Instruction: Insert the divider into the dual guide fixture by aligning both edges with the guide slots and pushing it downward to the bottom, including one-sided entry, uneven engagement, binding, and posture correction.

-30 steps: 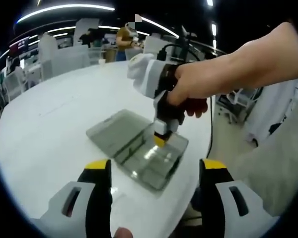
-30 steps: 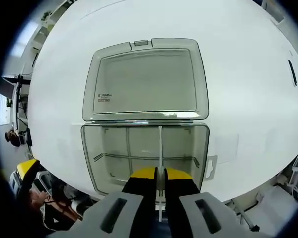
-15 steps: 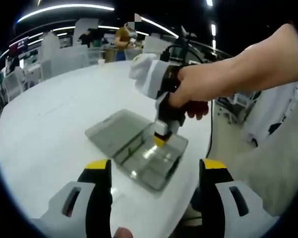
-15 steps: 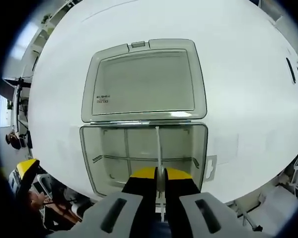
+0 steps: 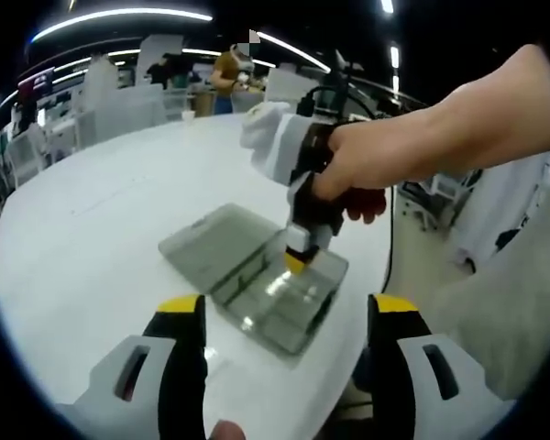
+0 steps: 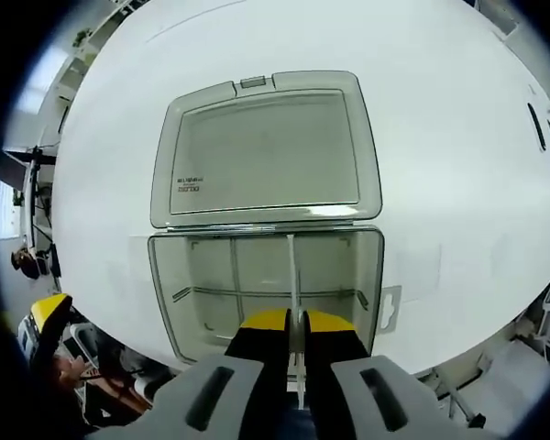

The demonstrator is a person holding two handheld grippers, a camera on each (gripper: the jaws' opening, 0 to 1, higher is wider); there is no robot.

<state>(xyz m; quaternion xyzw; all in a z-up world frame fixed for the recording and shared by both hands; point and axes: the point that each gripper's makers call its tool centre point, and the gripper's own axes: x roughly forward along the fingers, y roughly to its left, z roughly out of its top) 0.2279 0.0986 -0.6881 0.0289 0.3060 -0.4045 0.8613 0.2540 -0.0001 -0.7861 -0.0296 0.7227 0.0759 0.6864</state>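
Note:
A clear grey plastic box (image 6: 266, 284) lies on the white table with its lid (image 6: 266, 151) folded flat beyond it. Thin dividers cross the box's inside. My right gripper (image 6: 294, 323) is shut on a thin clear divider (image 6: 293, 266) that stands on edge, running from the jaws to the box's hinge wall. In the left gripper view the right gripper (image 5: 296, 259), held by a hand, points down into the box (image 5: 257, 289). My left gripper (image 5: 284, 316) hangs open above the table's near edge, holding nothing.
The round white table (image 5: 82, 229) spreads wide to the left of the box. Its edge (image 5: 371, 302) runs close to the box on the right. White chairs and shelving (image 5: 119, 92) stand far behind, and a person stands at the back.
The right gripper with the divider has barely shifted; the box sits slightly differently in its view. The left gripper has stayed still.

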